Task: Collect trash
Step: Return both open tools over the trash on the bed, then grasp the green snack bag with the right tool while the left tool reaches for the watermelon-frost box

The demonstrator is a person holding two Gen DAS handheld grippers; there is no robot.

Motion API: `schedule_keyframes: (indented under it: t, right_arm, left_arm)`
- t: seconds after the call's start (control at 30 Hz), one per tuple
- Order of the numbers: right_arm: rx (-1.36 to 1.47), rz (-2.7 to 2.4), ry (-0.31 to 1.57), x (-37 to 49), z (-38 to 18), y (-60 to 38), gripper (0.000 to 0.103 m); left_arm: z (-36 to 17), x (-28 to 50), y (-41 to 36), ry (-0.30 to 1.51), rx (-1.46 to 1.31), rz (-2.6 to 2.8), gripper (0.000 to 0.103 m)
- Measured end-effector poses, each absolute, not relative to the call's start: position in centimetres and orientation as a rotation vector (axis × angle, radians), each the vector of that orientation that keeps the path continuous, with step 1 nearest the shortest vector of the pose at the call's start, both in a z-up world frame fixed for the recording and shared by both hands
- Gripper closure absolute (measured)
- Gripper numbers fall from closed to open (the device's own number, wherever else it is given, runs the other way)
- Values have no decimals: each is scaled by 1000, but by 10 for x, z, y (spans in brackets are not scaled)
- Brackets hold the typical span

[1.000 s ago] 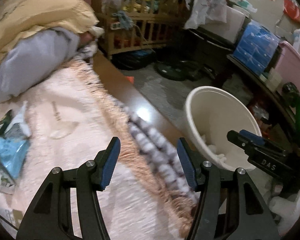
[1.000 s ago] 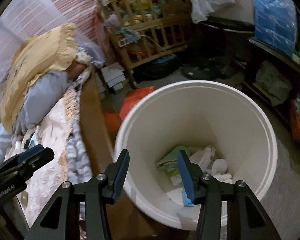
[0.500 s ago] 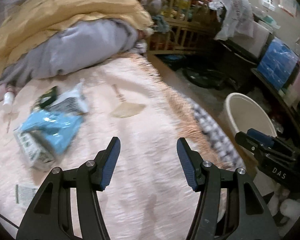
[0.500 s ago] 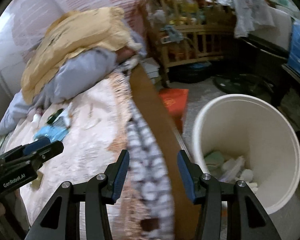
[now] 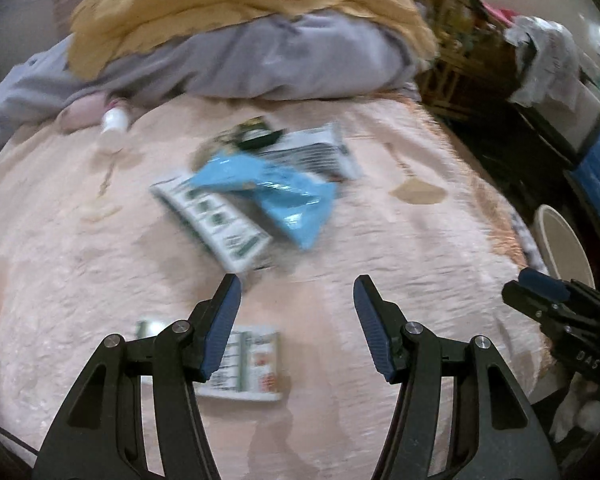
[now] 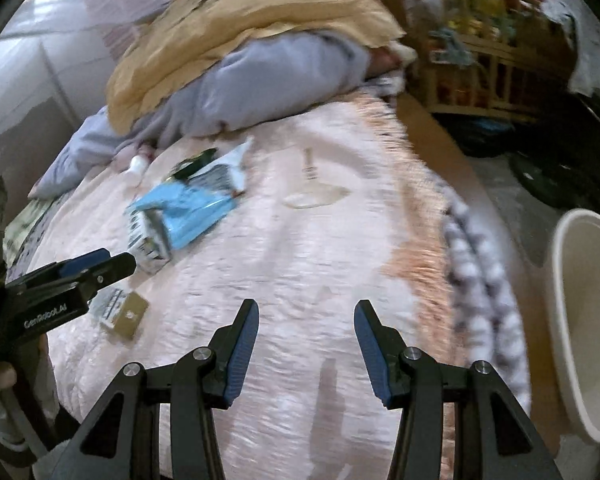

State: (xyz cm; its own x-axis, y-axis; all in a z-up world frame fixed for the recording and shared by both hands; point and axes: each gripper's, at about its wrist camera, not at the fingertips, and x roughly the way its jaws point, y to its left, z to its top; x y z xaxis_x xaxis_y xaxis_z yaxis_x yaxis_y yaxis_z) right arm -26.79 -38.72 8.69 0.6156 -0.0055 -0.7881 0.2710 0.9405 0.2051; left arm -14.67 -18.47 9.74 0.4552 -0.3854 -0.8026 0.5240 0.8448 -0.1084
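bed: pink blanket (image 5: 380,280) under both my grippers, trash strewn across its middle.
bin: white bucket (image 6: 584,320) on the floor off the bed's right edge, well apart from the trash.
pile: blue wrapper (image 5: 268,196) lying over a green-and-white box (image 5: 216,224), with a grey-and-white packet (image 5: 316,152) behind; all ahead of my left gripper (image 5: 296,320), box's long axis running from far left to near right.
small carton: flat carton (image 5: 244,364) just under my left gripper's left finger.
left gripper: jaws apart, empty, the nearer one to the pile.
right gripper: my right gripper (image 6: 306,344) has jaws parted, empty, over bare blanket to the pile's right.
writing: "genrobot.ai" on the left gripper's side, "das" on the right's; package print too blurred.
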Motion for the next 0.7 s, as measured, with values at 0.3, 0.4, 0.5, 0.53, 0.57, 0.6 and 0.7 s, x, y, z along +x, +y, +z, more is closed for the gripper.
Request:
schedule_keyframes:
  t: [0.3,0.4,0.5,0.53,0.57,0.6,0.7]
  right_arm:
    - [290,-102,935,-240,81,-360,55]
    - [283,-101,939,-236,81,-356,55]
    - [286,-92,940,-228,82,-354,55]
    - [289,-84,941,-224,82,-353,55]
    - [289,-74,941,-219,83,-350,55]
    - [286,-62,942,-213,84,-347,55]
    - [261,-30,946,-193,86,-338,49]
  left_arm:
    - [83,-140,-151,983,81,-539,46]
    - [78,-148,-160,972,107,-552,46]
    - [70,-155,-166,948,206,-521,46]
    - [66,-154,-164,952,229,-509,46]
    - [63,-153,-160,961,243,-501,46]
    - [62,-152,-154,957,245,-498,46]
    - [58,-144,-130,949,270,-453,46]
